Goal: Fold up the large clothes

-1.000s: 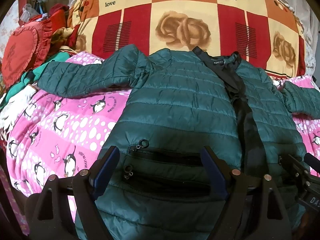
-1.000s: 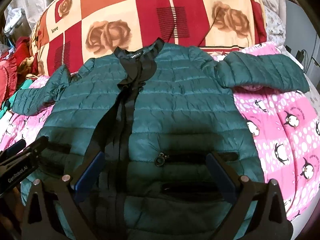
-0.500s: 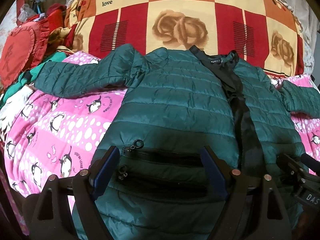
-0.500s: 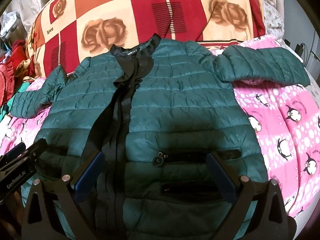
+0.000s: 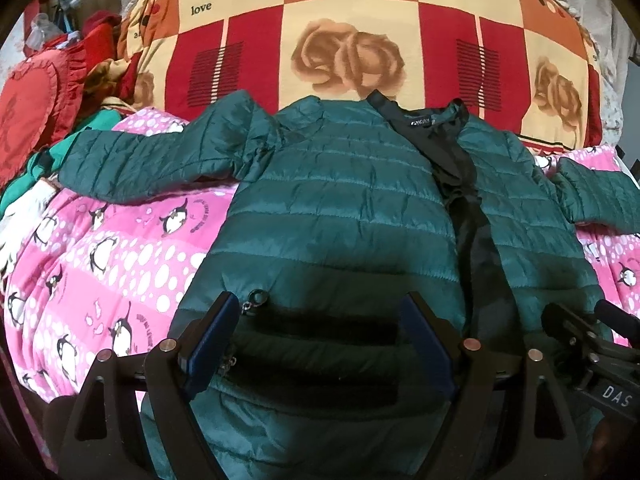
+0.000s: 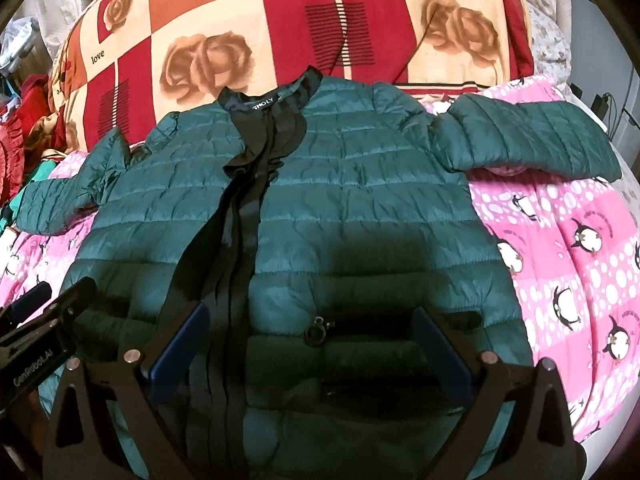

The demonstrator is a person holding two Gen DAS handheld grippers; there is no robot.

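A dark green quilted jacket (image 5: 344,208) lies face up and spread out on the bed, black zip placket down its middle, collar at the far end. It also shows in the right wrist view (image 6: 360,200). Its left sleeve (image 5: 148,160) stretches out to the left and its right sleeve (image 6: 528,136) to the right. My left gripper (image 5: 320,340) is open and empty, hovering over the jacket's lower left pocket. My right gripper (image 6: 308,352) is open and empty over the lower right pocket, whose ring zip pull (image 6: 318,330) sits between its fingers.
A pink penguin-print blanket (image 5: 100,264) covers the bed under the jacket. A red, orange and cream rose quilt (image 5: 344,40) is piled behind the collar. A red heart cushion (image 5: 28,108) and loose clothes lie at the far left. The bed's edge falls away at the right (image 6: 624,360).
Both grippers have drawn back slightly toward the jacket's hem, so more of the jacket and the rose quilt shows. The jacket has not moved. Both grippers stay open.
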